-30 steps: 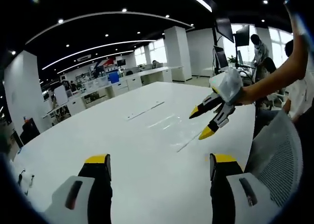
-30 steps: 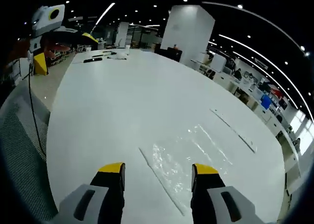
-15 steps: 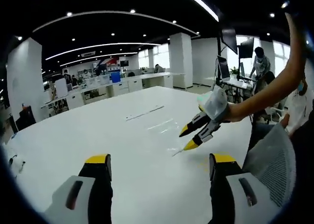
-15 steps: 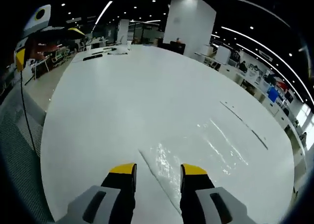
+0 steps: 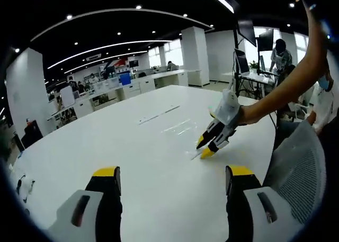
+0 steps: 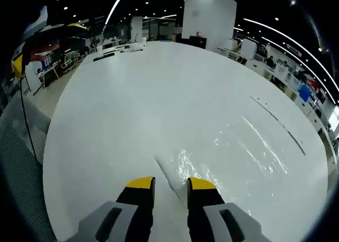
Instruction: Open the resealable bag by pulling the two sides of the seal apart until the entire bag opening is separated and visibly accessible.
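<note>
Surface (image 6: pixel 132 109): broad bare white expanse around the flat clear bag (image 6: pixel 233 157), free on all sides. Obstacles: mesh chair (image 5: pixel 296 173) at near edge; small dark items (image 6: pixel 103 55) at far end.

Both views share white table (image 5: pixel 132 146)

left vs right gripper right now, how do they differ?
Left gripper: jaws wide apart, above bare table, away from the bag. Right gripper: jaws nearly together, straddling the bag's edge, low on the table. Both have yellow tips and point forward over the white table.
</note>
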A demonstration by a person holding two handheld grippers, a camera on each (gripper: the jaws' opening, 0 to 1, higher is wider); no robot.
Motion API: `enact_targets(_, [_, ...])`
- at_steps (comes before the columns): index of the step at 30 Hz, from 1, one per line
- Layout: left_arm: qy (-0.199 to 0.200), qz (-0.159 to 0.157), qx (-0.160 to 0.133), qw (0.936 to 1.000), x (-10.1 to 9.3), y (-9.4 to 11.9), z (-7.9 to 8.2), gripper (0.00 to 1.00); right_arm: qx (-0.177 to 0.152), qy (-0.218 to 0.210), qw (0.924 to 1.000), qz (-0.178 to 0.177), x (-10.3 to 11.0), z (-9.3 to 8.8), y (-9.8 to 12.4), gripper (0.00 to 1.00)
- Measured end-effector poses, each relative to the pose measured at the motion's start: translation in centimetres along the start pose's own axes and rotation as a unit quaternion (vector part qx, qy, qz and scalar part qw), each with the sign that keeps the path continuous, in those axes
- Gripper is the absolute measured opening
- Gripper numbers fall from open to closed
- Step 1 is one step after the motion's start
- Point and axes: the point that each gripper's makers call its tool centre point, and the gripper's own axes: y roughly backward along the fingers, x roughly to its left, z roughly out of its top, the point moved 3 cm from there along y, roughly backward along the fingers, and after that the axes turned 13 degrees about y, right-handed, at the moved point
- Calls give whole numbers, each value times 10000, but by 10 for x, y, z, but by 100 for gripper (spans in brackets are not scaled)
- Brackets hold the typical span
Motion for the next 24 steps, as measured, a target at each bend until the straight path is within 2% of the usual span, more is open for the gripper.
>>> enact_targets(3, [80, 10, 31, 10000, 1, 0, -4, 79, -38, -24, 10000, 32, 1, -1, 1, 17])
enact_targets(7, [-10, 37, 122, 9999, 3, 1, -7, 79, -74, 25, 9999, 81, 2, -1, 1, 11])
enact_targets(11, [-71, 52, 127, 9999, 4, 1, -6, 79, -101, 7, 9999, 84, 3, -1, 1, 10])
enact_targets(15, [-78, 48, 127, 9999, 4, 0, -6, 79, -148, 207, 9995, 186, 9, 1, 1, 5])
enact_targets(17, [-166, -92, 167, 9997, 0, -1, -7, 81, -166, 587, 9977, 309, 12, 2, 0, 3])
enact_targets(18, [-220, -107, 183, 9995, -1, -2, -7, 81, -175, 642, 9973, 324, 16, 4, 1, 2])
enact_targets(24, [-257, -194, 237, 9992, -8, -5, -9, 80, -201, 634, 9970, 397, 20, 6, -1, 1])
